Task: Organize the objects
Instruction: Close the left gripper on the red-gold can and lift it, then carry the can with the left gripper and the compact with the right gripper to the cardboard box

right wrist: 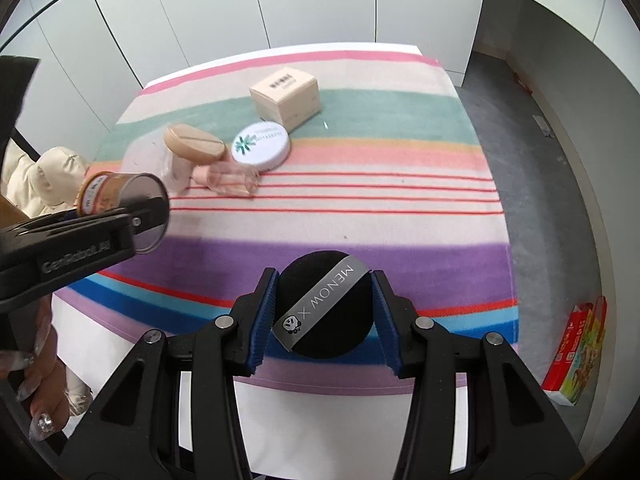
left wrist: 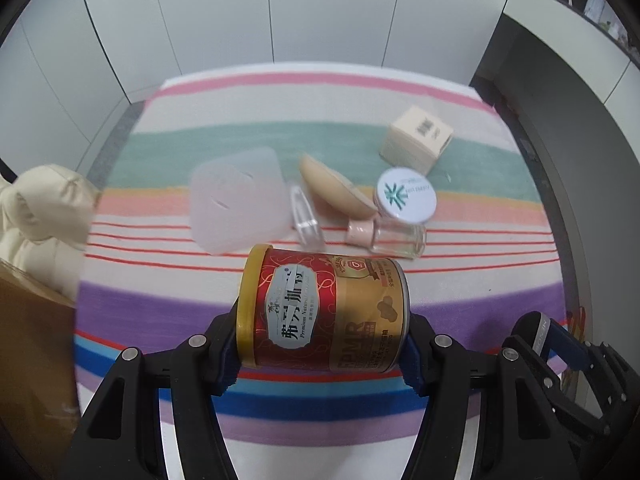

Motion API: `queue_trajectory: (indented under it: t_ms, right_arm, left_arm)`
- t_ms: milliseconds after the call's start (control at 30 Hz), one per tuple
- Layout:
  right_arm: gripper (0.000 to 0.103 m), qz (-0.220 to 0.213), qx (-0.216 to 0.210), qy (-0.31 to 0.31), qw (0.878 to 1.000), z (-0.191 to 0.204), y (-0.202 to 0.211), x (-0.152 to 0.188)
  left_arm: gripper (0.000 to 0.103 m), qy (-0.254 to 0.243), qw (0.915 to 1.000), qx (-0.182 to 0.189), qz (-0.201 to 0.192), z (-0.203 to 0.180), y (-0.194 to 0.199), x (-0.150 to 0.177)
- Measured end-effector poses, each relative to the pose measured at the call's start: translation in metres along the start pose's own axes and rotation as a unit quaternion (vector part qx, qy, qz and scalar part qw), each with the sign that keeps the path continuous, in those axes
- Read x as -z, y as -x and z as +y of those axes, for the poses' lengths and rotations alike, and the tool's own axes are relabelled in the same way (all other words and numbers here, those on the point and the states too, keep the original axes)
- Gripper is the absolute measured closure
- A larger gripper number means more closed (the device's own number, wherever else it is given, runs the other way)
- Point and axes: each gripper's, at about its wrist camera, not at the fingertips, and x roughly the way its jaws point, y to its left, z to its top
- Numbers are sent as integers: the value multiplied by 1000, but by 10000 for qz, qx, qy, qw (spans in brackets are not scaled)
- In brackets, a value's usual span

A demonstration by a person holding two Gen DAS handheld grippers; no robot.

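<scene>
My left gripper [left wrist: 320,340] is shut on a red and gold can [left wrist: 320,312] with a yellow lid, held sideways above the striped cloth [left wrist: 160,312]. The can also shows in the right wrist view [right wrist: 120,204], at the left. My right gripper [right wrist: 324,312] is shut on a black round powder puff [right wrist: 324,304] with a grey MENOW band, over the near edge of the cloth. On the cloth lie a white round tin [left wrist: 406,196], a clear glass bottle [left wrist: 396,238] with a pink cap, a beige sponge [left wrist: 332,192], a translucent plastic lid [left wrist: 236,204] and a cream box [left wrist: 416,144].
A small clear case [left wrist: 306,220] lies by the sponge. A cream padded jacket [left wrist: 36,216] and a brown cardboard box [left wrist: 32,340] are at the left. A colourful carton [right wrist: 576,352] stands on the grey floor [right wrist: 540,168] at the right. White panels close the back.
</scene>
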Motion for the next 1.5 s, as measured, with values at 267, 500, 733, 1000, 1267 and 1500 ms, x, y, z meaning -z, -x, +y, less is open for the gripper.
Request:
queue_trajectory:
  t_ms: [267,500,733,1000,1267,1500]
  right_arm:
    - [55,-16,167,-91,9998,9,37,-27]
    - [55,-406,182,-65,9990,22,93,-58]
    - [55,-752,62,43,9971,40,153,-86]
    - [55,-1008,-114,32,9948,53,218,-101]
    - [55,-1263,-63,29,9920,59,275,-109]
    - [55,-1516,187,79,9882,66,304,-100]
  left_arm:
    - [39,139,9993,-9,-333,21,54,-21]
    - [39,111,9972,-102,-729,34,116,-39]
    - [39,63,9931,-146,-1163,43,182,-52]
    - [39,0,9891,-167,-1463,46,247,-54]
    - [39,-18,9865,-154,-1628,53,303,-53]
    - [39,-28,9851,-131,-1713,56,329,-40]
